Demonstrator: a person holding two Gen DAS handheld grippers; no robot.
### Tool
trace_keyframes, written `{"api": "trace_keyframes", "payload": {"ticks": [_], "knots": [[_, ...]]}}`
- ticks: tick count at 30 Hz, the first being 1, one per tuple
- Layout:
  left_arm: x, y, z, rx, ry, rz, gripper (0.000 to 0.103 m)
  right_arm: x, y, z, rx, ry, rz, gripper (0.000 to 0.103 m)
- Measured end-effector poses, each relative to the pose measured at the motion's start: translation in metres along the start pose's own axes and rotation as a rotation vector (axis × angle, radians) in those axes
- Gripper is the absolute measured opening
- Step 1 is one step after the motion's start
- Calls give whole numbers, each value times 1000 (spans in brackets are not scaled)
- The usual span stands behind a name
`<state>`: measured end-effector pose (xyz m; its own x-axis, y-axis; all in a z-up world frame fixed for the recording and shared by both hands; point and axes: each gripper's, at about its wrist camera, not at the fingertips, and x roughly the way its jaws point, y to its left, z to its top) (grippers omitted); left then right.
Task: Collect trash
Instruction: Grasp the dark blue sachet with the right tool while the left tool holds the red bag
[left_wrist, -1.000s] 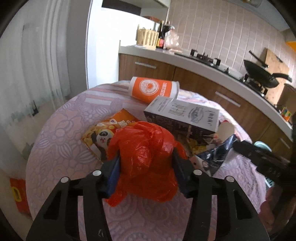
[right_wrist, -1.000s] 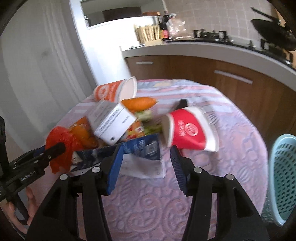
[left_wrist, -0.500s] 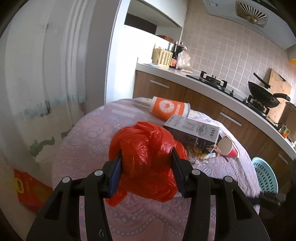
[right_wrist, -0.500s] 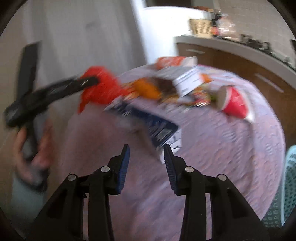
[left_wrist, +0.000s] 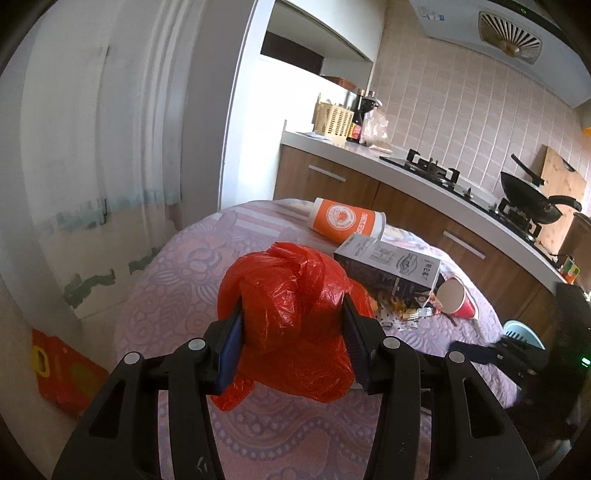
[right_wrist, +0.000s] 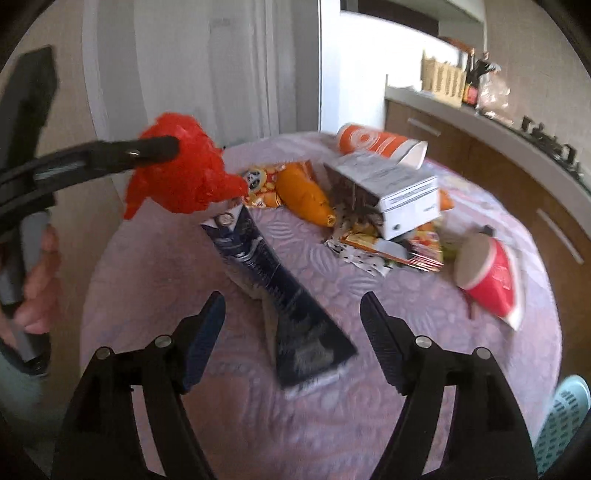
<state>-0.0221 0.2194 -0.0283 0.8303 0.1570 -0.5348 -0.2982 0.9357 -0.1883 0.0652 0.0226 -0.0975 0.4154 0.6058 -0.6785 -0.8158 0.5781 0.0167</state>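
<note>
Right claw (right_wrist: 291, 325) has spread; crumpled red bag (left_wrist: 291, 317) stays clamped.

We see a pink-tiled wall (left_wrist: 461, 110), wooden cabinets (left_wrist: 417, 206) under a pale counter (left_wrist: 369, 151), and a bright doorway (left_wrist: 291, 92).

Red bag (left_wrist: 291, 317): it hides your view of the snack packets behind it in the left wrist view; the left gripper's (left_wrist: 293, 343) inner pads are mostly buried in its folds.
Right wrist view: motion blur throughout; print on the dark blue packet (right_wrist: 280, 291) is unreadable to you.
White box (right_wrist: 399, 192): label too blurred to read.
Red cup (left_wrist: 458, 299): mouth smeared, contents cannot be told.
Teal basket (right_wrist: 565, 417): cut off by the frame edge.
Your hand (right_wrist: 37, 273): partly cut off at the left edge.
</note>
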Motion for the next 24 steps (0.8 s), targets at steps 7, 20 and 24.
{"api": "trace_keyframes", "payload": {"ticks": [7, 20, 24], "knots": [[-1, -7, 3, 5, -5, -3, 47, 10, 1, 1, -17, 48, 45, 31], [-9, -57, 0, 66, -15, -112, 47, -70, -30, -39, 157, -64, -85, 30], [-8, -91, -3, 118, -24, -185, 47, -102, -55, -51, 224, -111, -156, 30]]}}
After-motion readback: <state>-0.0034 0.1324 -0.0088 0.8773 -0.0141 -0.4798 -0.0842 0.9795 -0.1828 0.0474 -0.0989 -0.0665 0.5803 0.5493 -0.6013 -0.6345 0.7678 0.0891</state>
